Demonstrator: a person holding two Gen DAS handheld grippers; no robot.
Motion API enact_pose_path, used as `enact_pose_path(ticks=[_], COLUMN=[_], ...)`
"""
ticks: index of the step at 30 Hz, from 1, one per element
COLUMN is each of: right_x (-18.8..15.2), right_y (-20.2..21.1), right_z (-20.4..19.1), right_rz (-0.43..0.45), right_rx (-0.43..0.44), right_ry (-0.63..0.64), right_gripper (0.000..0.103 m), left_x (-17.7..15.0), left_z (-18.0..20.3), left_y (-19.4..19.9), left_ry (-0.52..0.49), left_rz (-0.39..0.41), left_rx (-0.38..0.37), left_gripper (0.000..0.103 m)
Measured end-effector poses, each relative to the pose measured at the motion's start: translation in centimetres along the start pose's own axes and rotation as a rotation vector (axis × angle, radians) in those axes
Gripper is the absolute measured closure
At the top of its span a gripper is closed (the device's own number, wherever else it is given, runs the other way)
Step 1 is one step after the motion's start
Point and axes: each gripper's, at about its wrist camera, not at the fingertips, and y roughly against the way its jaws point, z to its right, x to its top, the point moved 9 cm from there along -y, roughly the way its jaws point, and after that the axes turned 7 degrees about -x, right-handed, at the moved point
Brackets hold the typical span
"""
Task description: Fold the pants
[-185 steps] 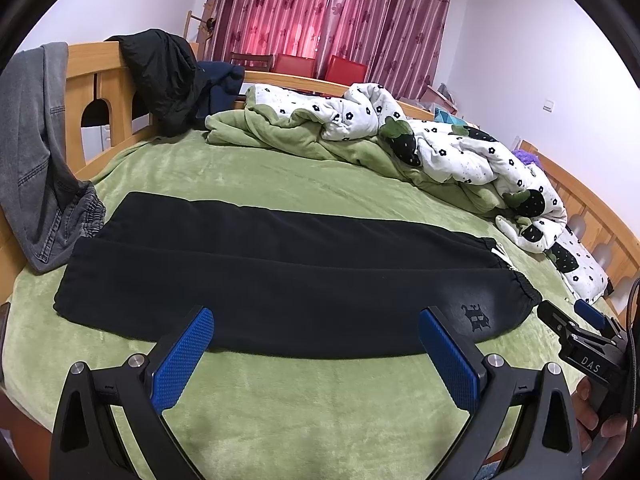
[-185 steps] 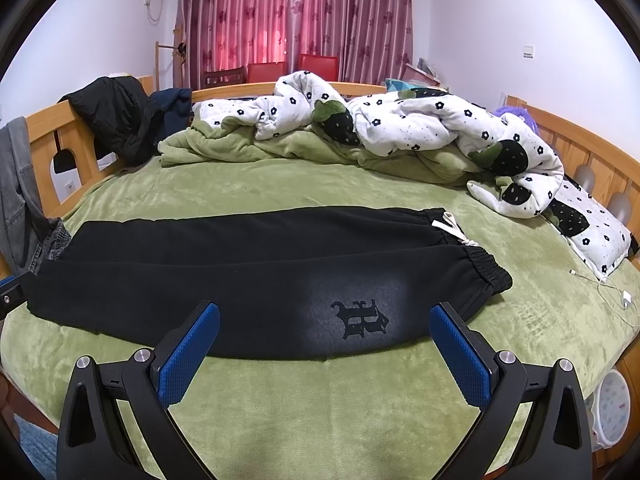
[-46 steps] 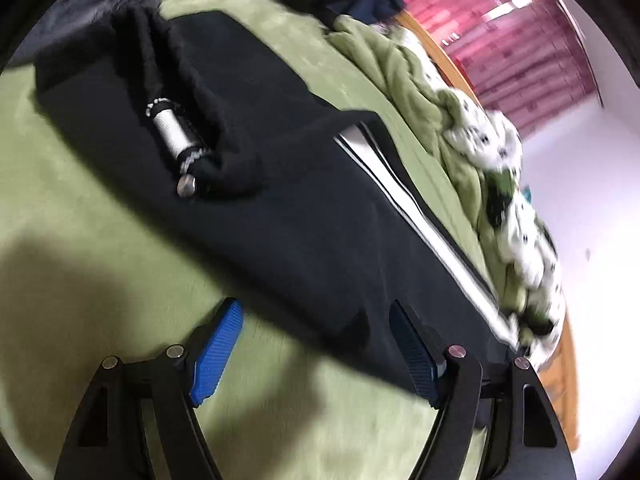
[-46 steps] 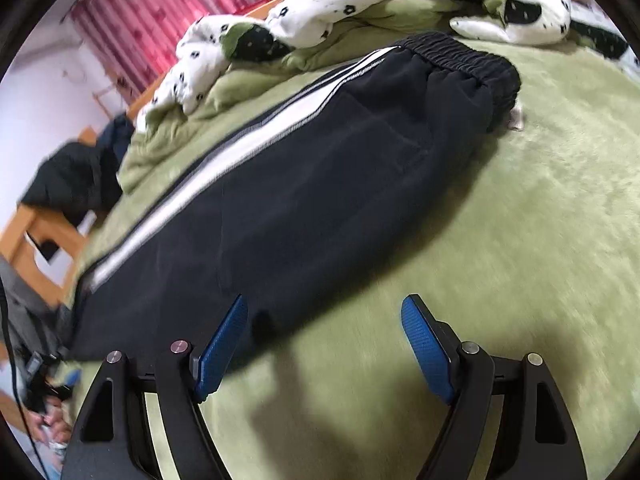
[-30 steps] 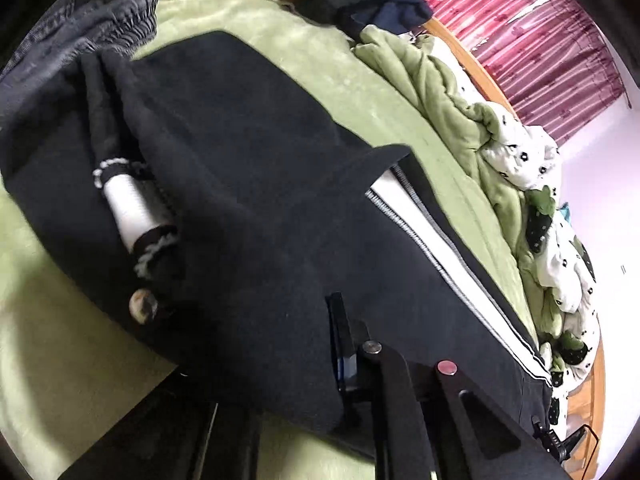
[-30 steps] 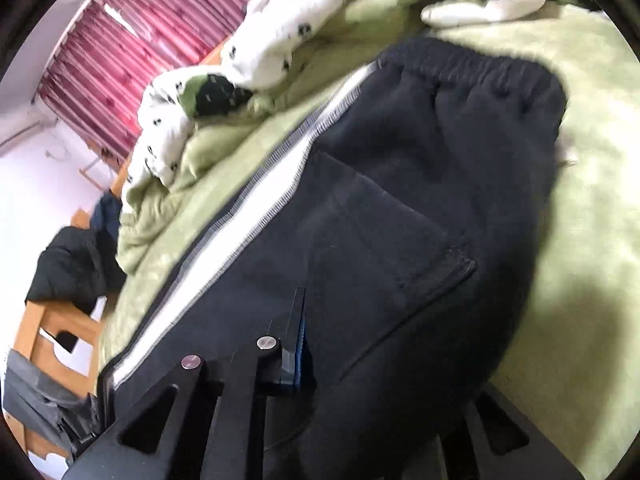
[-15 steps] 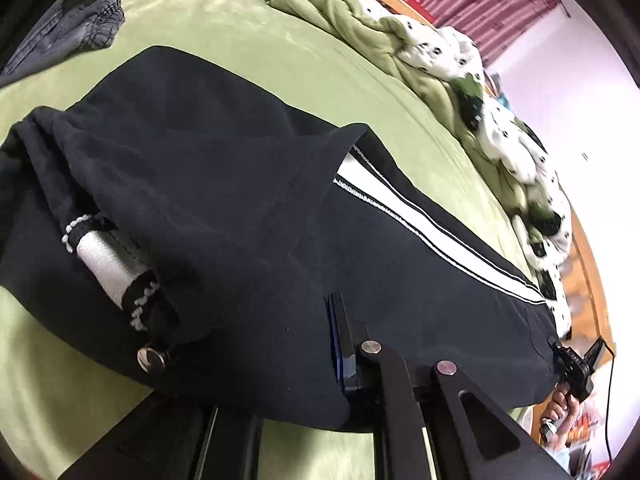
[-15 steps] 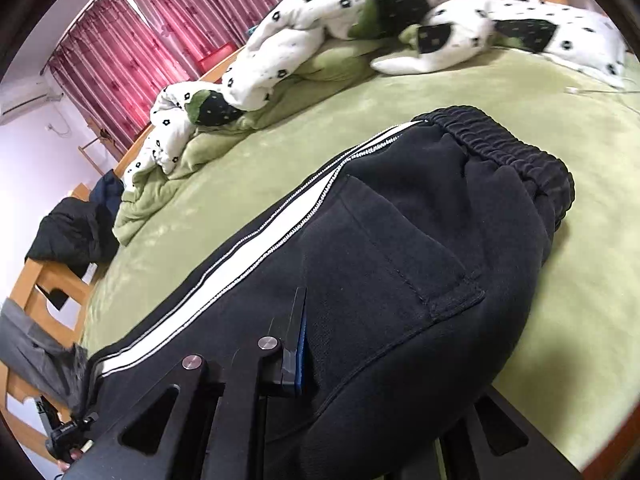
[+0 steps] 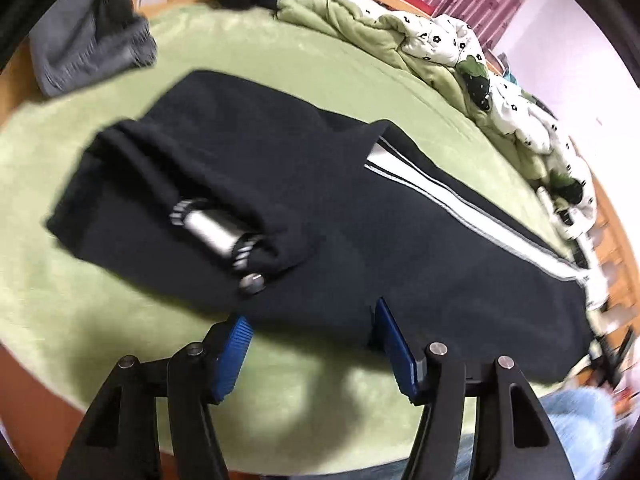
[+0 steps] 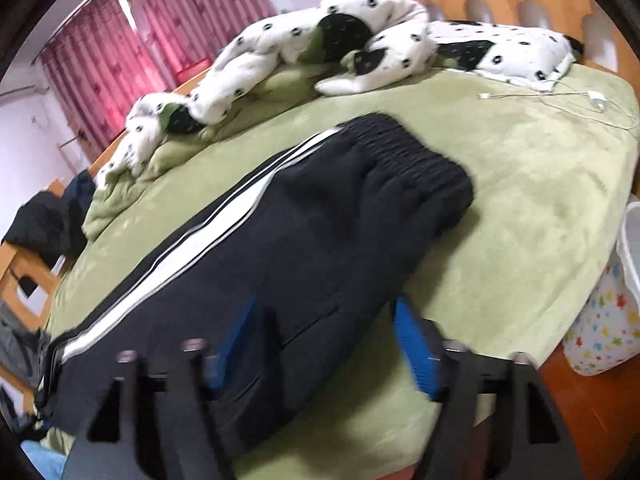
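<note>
Both claws released, pants (image 9: 320,216) just ahead

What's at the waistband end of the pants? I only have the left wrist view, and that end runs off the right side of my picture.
Observer: The black elastic waistband lies flat on the green blanket, its outer edge free.
Operator: Is the right gripper on the pants?
Observer: The right gripper is open, its jaws straddling the near edge of the pants.
Operator: Anything lying beyond that end?
Observer: A white charging cable lies on the blanket, apart from the pants, near the spotted quilt.
</note>
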Motion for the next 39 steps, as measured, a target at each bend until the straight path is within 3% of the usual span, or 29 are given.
enact_pose_path(ticks=[7, 8, 10, 13, 16, 19, 22, 25, 29, 30, 33, 34, 39], right_x=[3.8, 4.6, 6.8, 9.7, 8.8, 5.4, 4.4, 3.7, 2.4, 2.1, 1.1, 0.8, -0.6], right_y=[-7.3, -7.6, -6.8, -4.4, -5.6, -7.8, -5.5, -3.1, -0.2, 0.4, 1.8, 2.1, 2.6], right_z=[3.3, 3.3, 3.5, 1.8, 1.8, 3.5, 4.0, 3.1, 1.1, 0.2, -2.3, -3.4, -12.0], right_rz=[-0.090, -0.081, -0.015, 0.089, 0.046, -0.114, -0.071, -0.041, -0.024, -0.025, -0.023, -0.022, -0.030], right_rx=[0.009, -0.005, -0.028, 0.018, -0.051, -0.145, -0.159, -0.256, -0.339, -0.342, -0.312, -0.296, -0.140], right_ry=[-0.281, -0.306, -0.277, -0.121, -0.069, -0.075, -0.102, -0.016, 0.084, 0.096, 0.101, 0.097, 0.073], right_gripper=[0.026, 0.037, 0.053, 0.055, 0.050, 0.047, 0.044, 0.044, 0.044, 0.044, 0.044, 0.044, 0.044], left_x=[1.3, 1.7, 2.1, 2.1, 1.6, 1.2, 1.6, 2.6, 3.3, 3.4, 4.1, 4.9, 12.0], left_z=[0.3, 0.5, 0.6, 1.2, 1.1, 0.9, 0.7, -0.5, -1.0, -1.1, -1.2, -1.6, -3.0], left_y=[2.2, 2.2, 2.4, 2.6, 3.3, 4.3, 4.9, 4.3, 1.8, 1.3, 0.4, 0.4, 2.9], left_ry=[0.034, 0.037, 0.035, 0.016, -0.011, -0.034, -0.050, -0.044, -0.060, -0.070, -0.136, -0.143, -0.103], left_rz=[0.095, 0.099, 0.100, 0.111, 0.135, 0.158, 0.170, 0.177, 0.109, 0.107, 0.119, 0.134, 0.294], left_rx=[-0.014, -0.015, -0.018, -0.011, 0.018, 0.022, 0.020, 0.052, 0.046, 0.065, 0.151, 0.179, 0.176], left_gripper=[0.043, 0.043, 0.043, 0.043, 0.043, 0.043, 0.043, 0.043, 0.045, 0.046, 0.074, 0.077, 0.080])
